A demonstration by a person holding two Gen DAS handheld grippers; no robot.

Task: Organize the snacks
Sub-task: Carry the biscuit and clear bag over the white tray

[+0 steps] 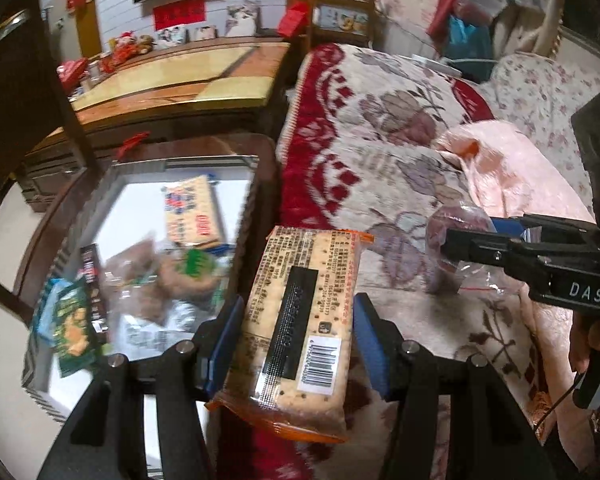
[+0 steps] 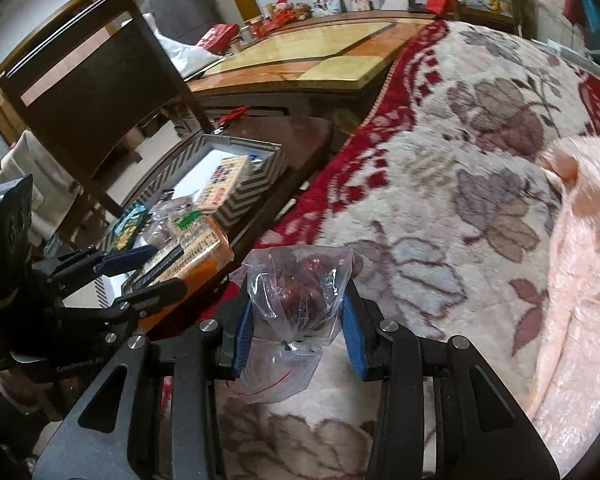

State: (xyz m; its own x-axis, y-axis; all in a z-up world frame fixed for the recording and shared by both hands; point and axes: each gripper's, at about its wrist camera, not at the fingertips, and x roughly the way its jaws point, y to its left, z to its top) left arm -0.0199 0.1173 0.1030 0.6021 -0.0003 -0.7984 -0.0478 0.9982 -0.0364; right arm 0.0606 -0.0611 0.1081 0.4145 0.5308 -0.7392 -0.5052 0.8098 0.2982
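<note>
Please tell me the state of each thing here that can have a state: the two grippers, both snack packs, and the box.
left gripper: shut on the cracker pack, off the blanket.
cracker pack: sealed, held, barcode side up.
right gripper: shut on the clear bag.
clear bag: holds dark red snacks, lifted.
striped box: open, partly filled with snacks.

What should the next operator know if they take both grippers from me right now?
Left gripper: shut on the cracker pack, carried above the blanket's edge, beside the box.
Right gripper: shut on the clear bag of dark red snacks, held over the blanket.
Box: patterned walls, white floor, sitting on a dark stool next to the bed. Already inside: another cracker pack, a green packet and several more wrapped snacks.
Done: several snacks are in the box.
Left: place both held items in the box, probably the cracker pack first since it is nearer.
</note>
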